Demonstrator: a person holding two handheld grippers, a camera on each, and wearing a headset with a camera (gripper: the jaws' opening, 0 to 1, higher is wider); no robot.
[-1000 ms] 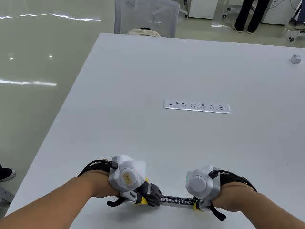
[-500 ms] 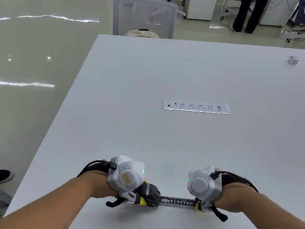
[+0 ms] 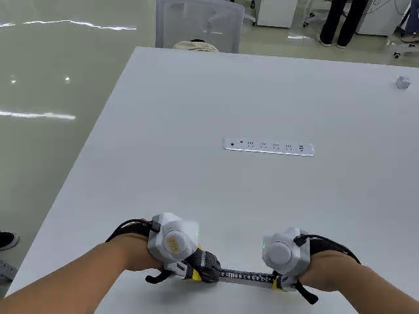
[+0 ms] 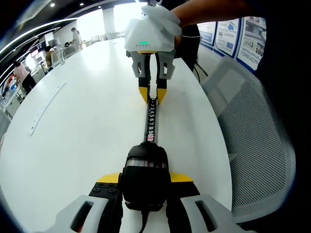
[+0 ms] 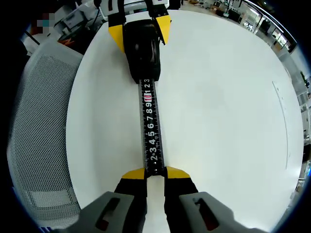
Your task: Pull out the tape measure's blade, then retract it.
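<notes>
Right tongs (image 5: 155, 172) farther right, blade (image 5: 149, 121) end inside

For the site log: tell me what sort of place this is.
Likely an office or lab: a large white table with a power strip on it, a mesh office chair, and wall posters.

The white bench (image 3: 163, 131) carries a white power strip (image 3: 268, 146) at its middle. A small grey object (image 3: 402, 82) sits far right.

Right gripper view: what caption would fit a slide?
Right gripper pinching the tip of the tape measure's blade, drawn out across the white table from the case held by the left gripper.
</notes>
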